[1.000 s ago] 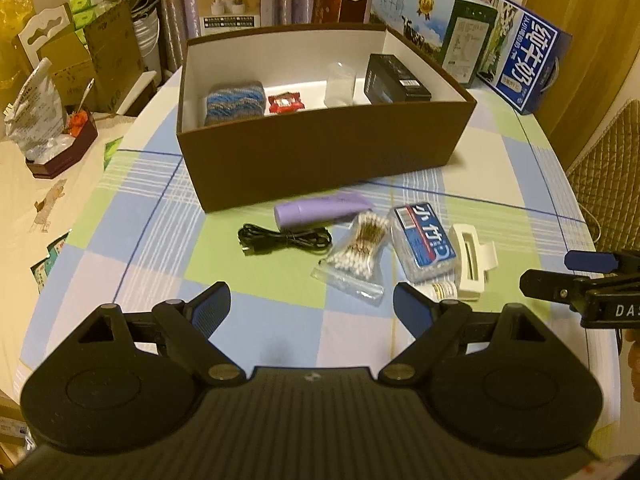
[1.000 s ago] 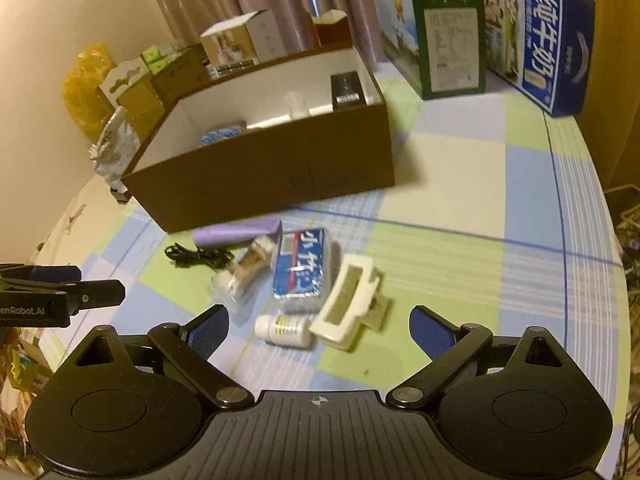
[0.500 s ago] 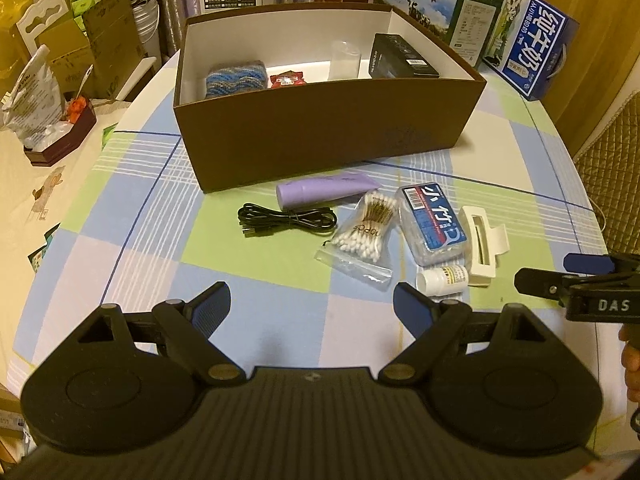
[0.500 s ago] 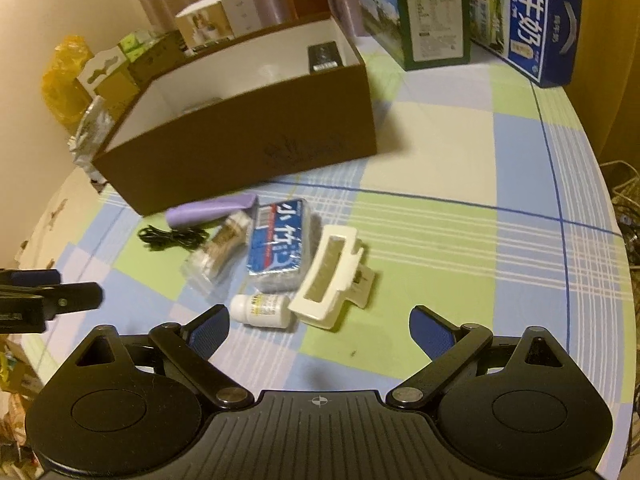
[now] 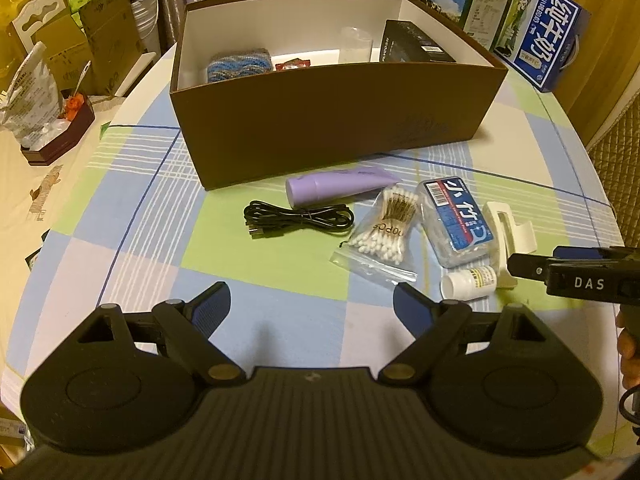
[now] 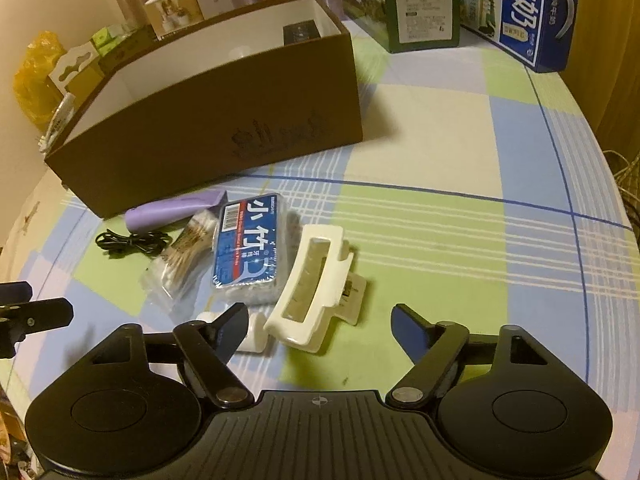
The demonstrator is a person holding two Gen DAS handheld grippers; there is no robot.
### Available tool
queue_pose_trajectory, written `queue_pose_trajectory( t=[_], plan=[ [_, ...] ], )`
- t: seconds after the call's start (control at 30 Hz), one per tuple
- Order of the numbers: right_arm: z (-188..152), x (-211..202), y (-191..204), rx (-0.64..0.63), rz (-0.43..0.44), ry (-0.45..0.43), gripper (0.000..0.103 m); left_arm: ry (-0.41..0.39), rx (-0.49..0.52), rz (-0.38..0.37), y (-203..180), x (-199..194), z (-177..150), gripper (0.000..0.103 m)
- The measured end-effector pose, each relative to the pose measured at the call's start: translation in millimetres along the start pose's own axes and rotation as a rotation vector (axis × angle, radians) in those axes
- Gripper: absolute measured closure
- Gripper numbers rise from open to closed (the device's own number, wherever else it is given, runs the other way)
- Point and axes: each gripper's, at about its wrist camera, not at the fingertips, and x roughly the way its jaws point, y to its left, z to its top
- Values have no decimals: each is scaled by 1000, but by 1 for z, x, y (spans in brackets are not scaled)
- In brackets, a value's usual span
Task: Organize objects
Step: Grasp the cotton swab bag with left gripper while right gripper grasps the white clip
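A brown box [image 5: 332, 128] [image 6: 224, 120] stands on the checked tablecloth. Several items lie inside, among them a knitted blue pouch [image 5: 239, 65] and a black case [image 5: 416, 46]. In front of it lie a purple tube [image 5: 336, 188] [image 6: 172, 210], a black cable [image 5: 298, 220] [image 6: 130, 240], a bag of cotton swabs [image 5: 384, 232] [image 6: 180, 260], a blue-labelled floss box [image 5: 458, 222] [image 6: 250, 244], a white hair claw [image 5: 510, 236] [image 6: 314, 284] and a small white bottle [image 5: 468, 282] [image 6: 252, 334]. My left gripper [image 5: 312, 306] is open, short of the items. My right gripper [image 6: 318, 328] is open just before the claw.
Two milk cartons [image 5: 550, 42] [image 6: 516, 8] stand behind the box at the right. Cardboard boxes [image 5: 100, 44] and a dark tray [image 5: 60, 136] sit on a side surface to the left. The table edge curves along the right [image 6: 616, 208].
Both grippers have come lower and closer to the row of items. The right gripper now has the hair claw just ahead of its fingers. Both stayed open.
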Motion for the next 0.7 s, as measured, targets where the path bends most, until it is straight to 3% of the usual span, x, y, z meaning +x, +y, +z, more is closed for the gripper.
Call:
queue_pose_trajectory(
  t=[0.27,0.43,0.7],
  plan=[
    [3,18,3,-16,-7,20,39,0,20,-21,0,14,7,17],
    [4,23,-5,-5,-19,28,60,-4,58,-62,-10,26,11,17],
    [3,22,-35,60,-65,38,63,-28,213,-155,-38,54,24,24]
  ],
)
